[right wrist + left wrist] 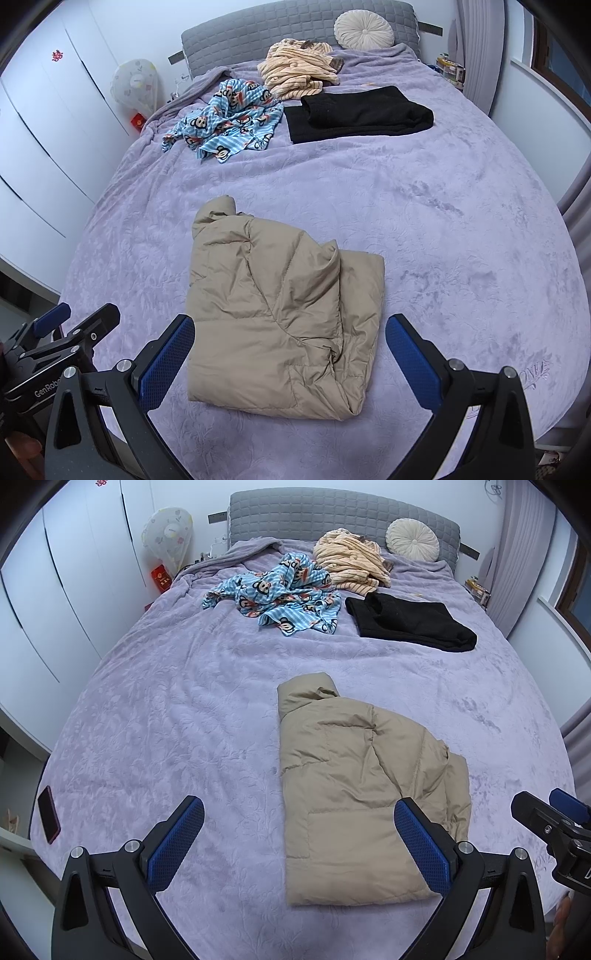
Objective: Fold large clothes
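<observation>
Beige jacket [280, 314] lies folded; both grippers released, left gripper [66, 332] lettered "GenRobo".

Left tool [299, 843] gapes wide above the folded tan jacket [354, 794] — black garment [410, 622] lies beyond.

My left tongs [299, 838] and right tongs [290, 356] are matt black plastic with blue dimpled rubbery pads [421, 845] and shiny metal pivot pins. The tan jacket [273, 314] is smooth quilted puffy cloth with a faint sheen. The lilac bedspread [166, 720] looks plush, embossed fleece. The black garment [410, 620] is matt and fuzzy.
</observation>
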Demonstrator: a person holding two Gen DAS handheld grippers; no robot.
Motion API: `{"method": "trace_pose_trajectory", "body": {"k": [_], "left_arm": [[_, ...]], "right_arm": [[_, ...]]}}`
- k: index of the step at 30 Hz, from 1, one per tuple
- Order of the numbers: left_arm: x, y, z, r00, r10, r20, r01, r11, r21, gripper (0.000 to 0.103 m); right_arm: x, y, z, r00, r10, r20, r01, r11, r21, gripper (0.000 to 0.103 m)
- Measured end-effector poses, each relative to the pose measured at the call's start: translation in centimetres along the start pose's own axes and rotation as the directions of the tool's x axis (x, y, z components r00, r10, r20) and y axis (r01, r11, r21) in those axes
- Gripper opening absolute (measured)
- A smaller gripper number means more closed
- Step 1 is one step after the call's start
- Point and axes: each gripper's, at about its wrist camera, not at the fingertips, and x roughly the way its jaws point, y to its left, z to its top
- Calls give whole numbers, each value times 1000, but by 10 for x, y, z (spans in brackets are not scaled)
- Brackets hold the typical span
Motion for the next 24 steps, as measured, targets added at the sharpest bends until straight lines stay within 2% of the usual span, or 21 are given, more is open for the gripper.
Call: {"method": "trace_pose_trajectory", "body": {"k": [24], "left_arm": [[1,1,0,1000,-3,-1,3,1000,1,103]], "right_arm": [[0,-1,0,1000,2,-3,-2,1000,-1,103]]}}
